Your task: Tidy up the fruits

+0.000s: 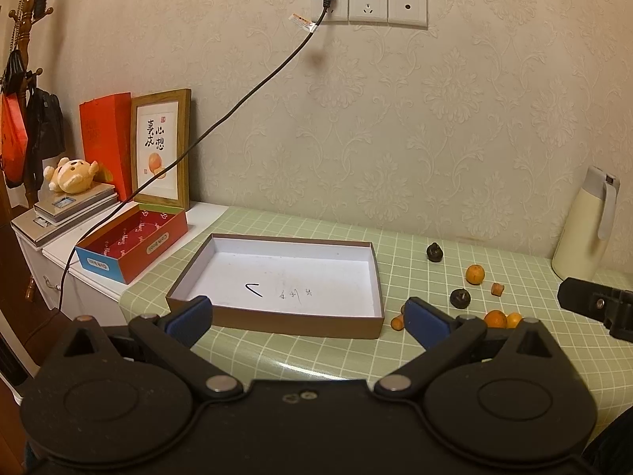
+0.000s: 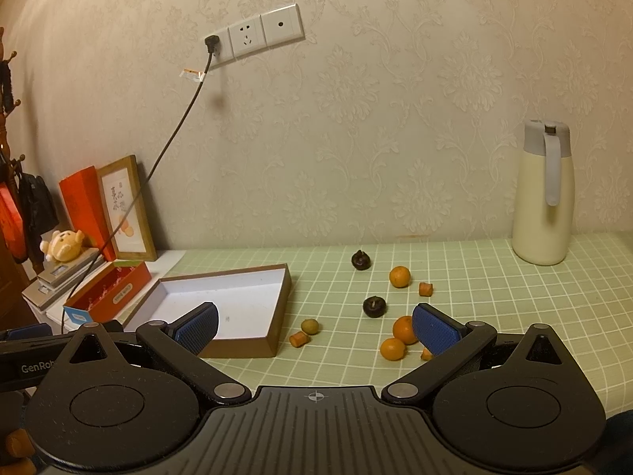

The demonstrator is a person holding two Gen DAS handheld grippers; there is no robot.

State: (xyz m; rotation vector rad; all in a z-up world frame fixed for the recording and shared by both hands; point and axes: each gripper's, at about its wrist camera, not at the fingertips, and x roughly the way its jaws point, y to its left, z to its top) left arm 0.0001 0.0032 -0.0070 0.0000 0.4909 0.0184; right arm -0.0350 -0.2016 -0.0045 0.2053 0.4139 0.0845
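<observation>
An empty brown box with a white inside point(image 1: 285, 277) point(image 2: 233, 301) lies on the green checked tablecloth. Loose fruit lies to its right: small oranges point(image 2: 399, 276) point(image 2: 404, 329) point(image 2: 392, 348) point(image 1: 474, 274), two dark round fruits point(image 2: 361, 260) point(image 2: 374, 306) point(image 1: 460, 298), a greenish fruit point(image 2: 309, 326) and small orange-brown pieces point(image 2: 298, 339) point(image 2: 425, 289). My left gripper point(image 1: 308, 320) is open and empty in front of the box. My right gripper point(image 2: 316, 326) is open and empty, above the table's front, with the fruit ahead of it and to the right.
A cream thermos jug point(image 2: 542, 198) stands at the back right by the wall. A red open box point(image 1: 134, 243), a framed picture point(image 1: 160, 148), a plush toy point(image 1: 73, 174) and a power cable point(image 1: 221, 122) sit at the left on a white cabinet.
</observation>
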